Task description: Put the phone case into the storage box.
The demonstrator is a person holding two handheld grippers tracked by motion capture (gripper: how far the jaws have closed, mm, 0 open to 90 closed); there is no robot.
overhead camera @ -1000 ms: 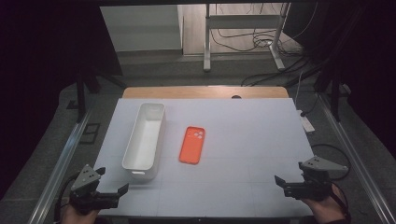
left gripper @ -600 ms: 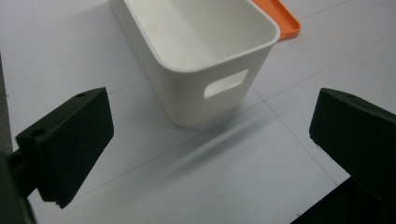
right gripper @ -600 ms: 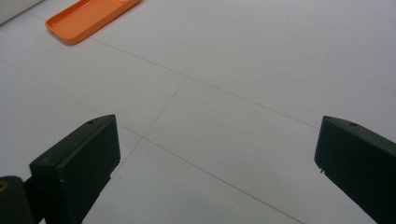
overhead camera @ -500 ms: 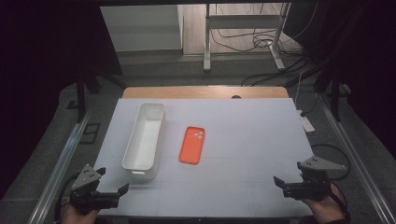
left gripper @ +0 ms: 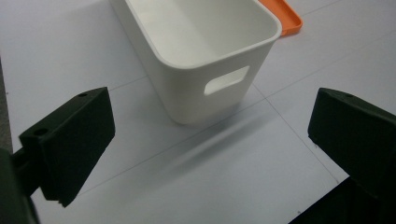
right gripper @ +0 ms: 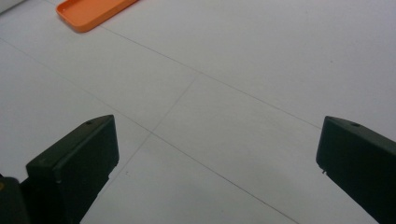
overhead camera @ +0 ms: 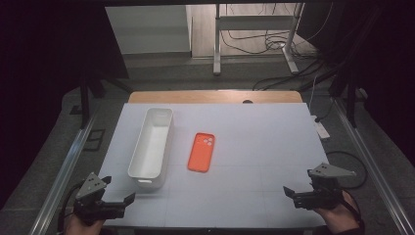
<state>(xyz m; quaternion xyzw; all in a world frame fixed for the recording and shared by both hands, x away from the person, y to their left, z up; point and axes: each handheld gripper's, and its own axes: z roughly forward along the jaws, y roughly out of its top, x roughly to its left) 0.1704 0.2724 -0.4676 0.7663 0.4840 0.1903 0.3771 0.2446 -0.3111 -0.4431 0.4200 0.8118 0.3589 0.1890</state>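
At the near corners of the worktop (overhead camera: pixel 254 132), both tools are hovering with nothing between their jaws.

Left tool (overhead camera: pixel 117 203) is sitting released at the near left corner, facing the short end of the white bin (overhead camera: pixel 151 142) just beyond it. Right tool (overhead camera: pixel 292 195) is sitting released at the near right corner. An orange phone case (overhead camera: pixel 201 152) is lying flat just beside the bin, near the worktop's middle, well apart from both tools.

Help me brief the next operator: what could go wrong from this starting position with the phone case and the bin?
The orange phone case lies flat on the table, so the open right gripper may slide it rather than lift it. The white bin sits right beside the case; a push could knock it. The open left gripper hovers near the bin's handle end and might bump it.
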